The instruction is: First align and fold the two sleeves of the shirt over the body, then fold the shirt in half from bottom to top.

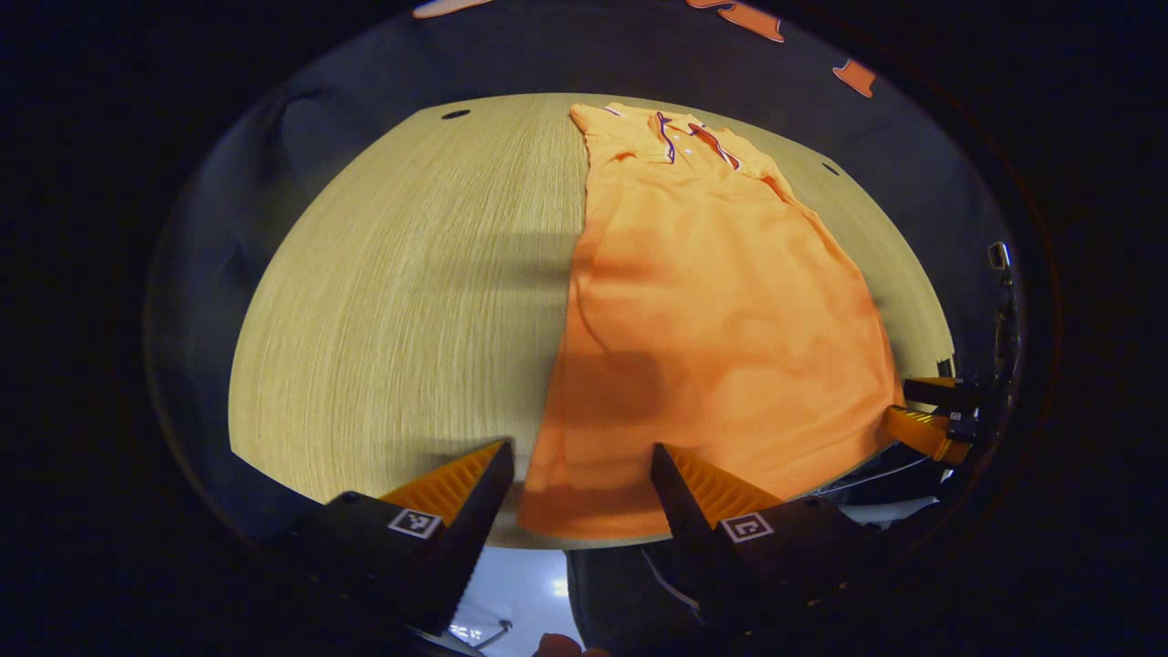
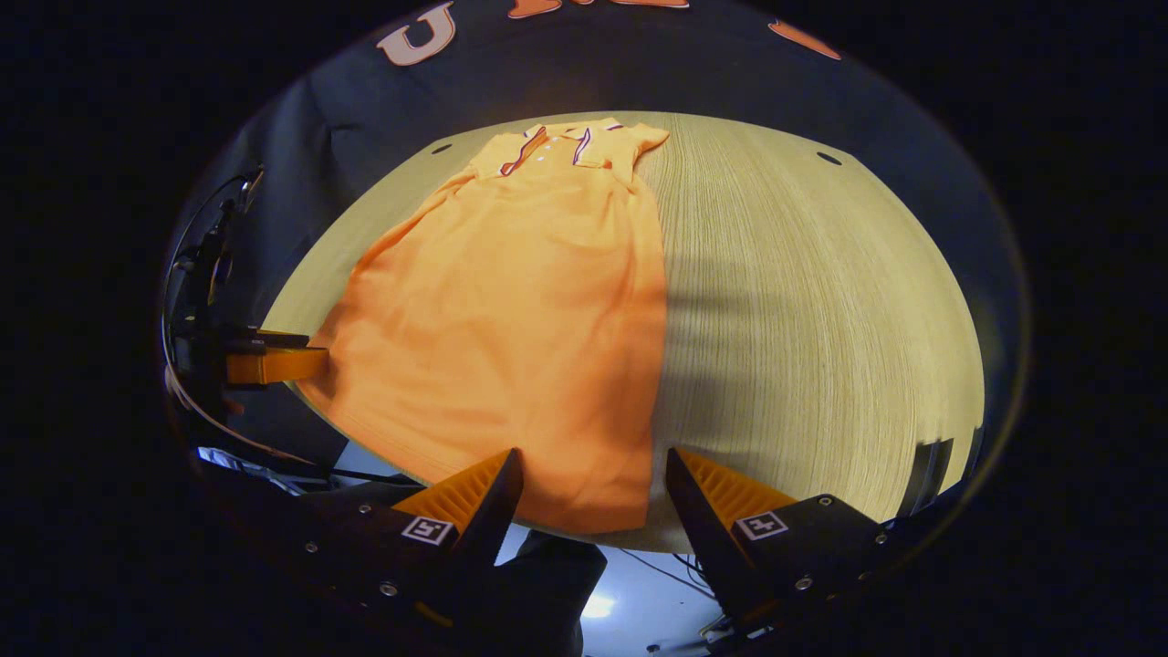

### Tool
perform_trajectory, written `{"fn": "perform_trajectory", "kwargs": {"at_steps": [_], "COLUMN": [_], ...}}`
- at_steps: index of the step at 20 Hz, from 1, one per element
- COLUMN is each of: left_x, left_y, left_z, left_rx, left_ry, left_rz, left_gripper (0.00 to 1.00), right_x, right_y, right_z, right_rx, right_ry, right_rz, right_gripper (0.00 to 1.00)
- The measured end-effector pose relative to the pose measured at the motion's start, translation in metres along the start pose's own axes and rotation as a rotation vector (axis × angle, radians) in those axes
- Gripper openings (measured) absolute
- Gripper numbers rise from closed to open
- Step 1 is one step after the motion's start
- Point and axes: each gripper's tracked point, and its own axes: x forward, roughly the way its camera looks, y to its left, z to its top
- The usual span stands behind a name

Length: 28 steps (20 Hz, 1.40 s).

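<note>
The orange short-sleeved polo shirt (image 1: 721, 319) with a striped collar lies flat on the pale wood-grain tabletop (image 1: 401, 301), collar at the far edge and hem at the near edge, just ahead of both tools. Its outline is a long narrow panel with straight sides; no sleeve sticks out to either side, so I judge both sleeves already folded in over the body. The cloth is mostly smooth, with a few soft ripples near the hem.

What seems left is the last fold, bringing the hem up to the collar; the shirt lies at full length, so that fold has not begun.

The left gripper (image 1: 582, 474) hovers over one hem corner with its jaws spread apart and nothing between them but the fabric edge below. The right gripper (image 2: 593, 479) hovers at the other hem corner, jaws likewise apart and holding nothing. Each tool also appears at the far hem corner in the other's view.
</note>
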Motion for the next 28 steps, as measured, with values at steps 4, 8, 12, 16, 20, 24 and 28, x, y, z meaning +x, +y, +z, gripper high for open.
{"fn": "perform_trajectory", "kwargs": {"at_steps": [4,8,12,16,20,24,28], "left_x": [-0.006,-0.006,0.002,0.009,0.010,0.011,0.005], "left_y": [-0.007,-0.010,-0.022,-0.044,-0.050,-0.053,-0.046], "left_z": [0.000,-0.001,0.003,0.007,0.013,0.018,0.032], "left_rx": [0.095,0.080,0.136,0.098,0.134,-0.009,-0.063], "left_ry": [-0.173,-0.397,-0.482,-0.449,-0.396,-0.326,-0.294], "left_rz": [-0.001,0.014,0.040,-0.071,-0.047,-0.115,-0.115], "left_gripper": [0.93,0.95,0.67,0.48,0.11,0.01,0.01], "right_x": [0.004,0.009,0.010,0.014,0.019,0.020,0.013], "right_y": [-0.003,-0.002,-0.004,-0.004,0.000,0.013,0.018], "right_z": [-0.003,0.001,0.005,0.009,0.015,0.019,0.026], "right_rx": [-0.083,-0.033,-0.009,0.031,0.064,0.144,0.189], "right_ry": [-0.093,-0.195,-0.234,-0.240,-0.219,-0.173,-0.172], "right_rz": [-0.067,-0.088,-0.105,-0.110,-0.081,0.010,0.043], "right_gripper": [0.90,0.87,0.67,0.20,0.06,0.01,0.01]}}
